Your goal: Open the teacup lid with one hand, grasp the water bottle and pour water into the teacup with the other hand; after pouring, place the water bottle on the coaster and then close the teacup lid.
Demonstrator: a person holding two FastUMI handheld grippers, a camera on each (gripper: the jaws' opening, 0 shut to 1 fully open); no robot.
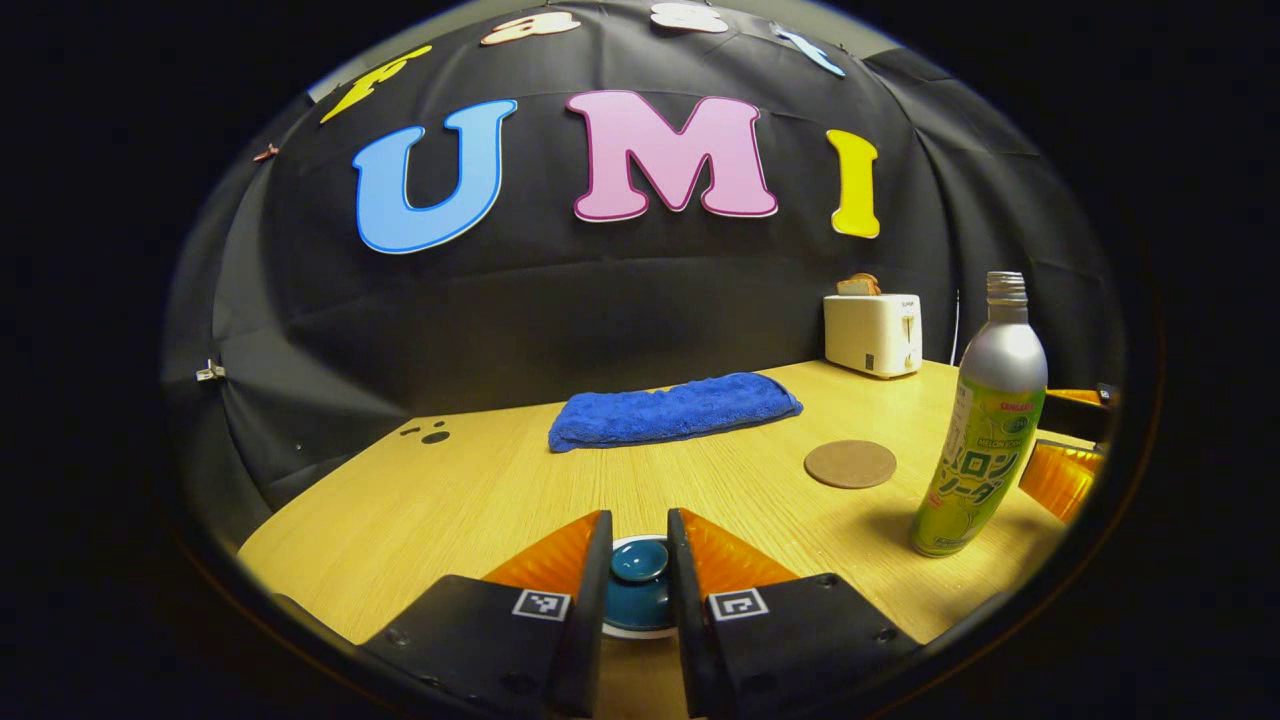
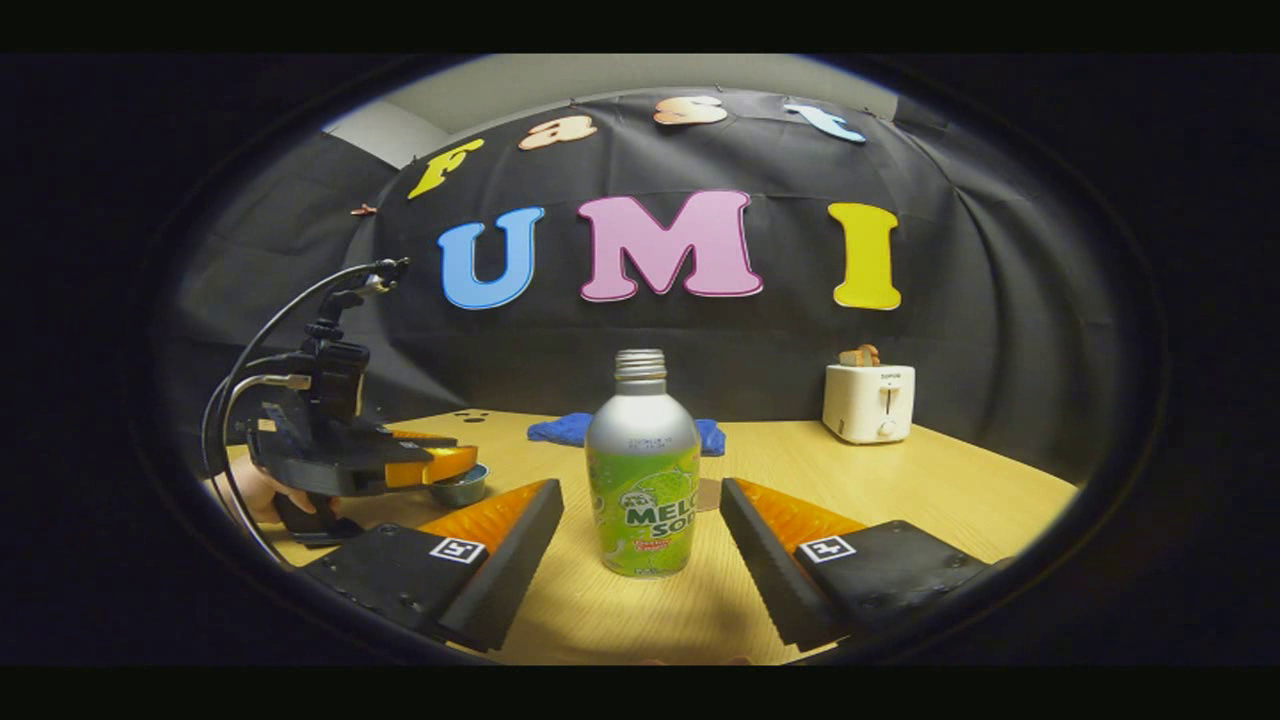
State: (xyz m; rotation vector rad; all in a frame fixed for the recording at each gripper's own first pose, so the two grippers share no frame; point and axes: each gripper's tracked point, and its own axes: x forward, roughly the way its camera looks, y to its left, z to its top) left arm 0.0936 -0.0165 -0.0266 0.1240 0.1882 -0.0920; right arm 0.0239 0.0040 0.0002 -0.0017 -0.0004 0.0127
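**Lid still on, bottle still standing**

Teacup [image 1: 640,590] sits at the near edge of the desk [image 1: 480,490], a teal cup with its lid [image 1: 640,560] in place, knob upward. The left gripper [image 1: 640,580] has its two orange-and-black fingers either side of that knob with a narrow gap; from here I cannot tell whether the pads press on it or just stand beside it. Seen from the right gripper view, the left gripper [image 2: 440,465] hovers over the cup [image 2: 462,487] towards the desk's left side, with a hand [image 2: 262,500] behind it.

The green melon-soda bottle [image 2: 642,470] stands upright and uncapped, directly ahead of the right gripper [image 2: 640,545], whose jaws are spread wide on either side of it and are not touching it. The round cork coaster [image 1: 850,464] lies bare on the desk near the bottle [image 1: 985,420], between it and the folded blue towel [image 1: 672,410]. A white toaster [image 1: 873,333] with a slice of bread [image 1: 858,285] sits at the far right corner.

By my reckoning nothing is finished yet: lifting the lid is the step in hand, the bottle grasp is being lined up, and pouring, setting the bottle on the coaster and re-lidding all remain. With the lid on, what the cup holds is hidden; the bottle's wall is opaque, so its fill is unknown.
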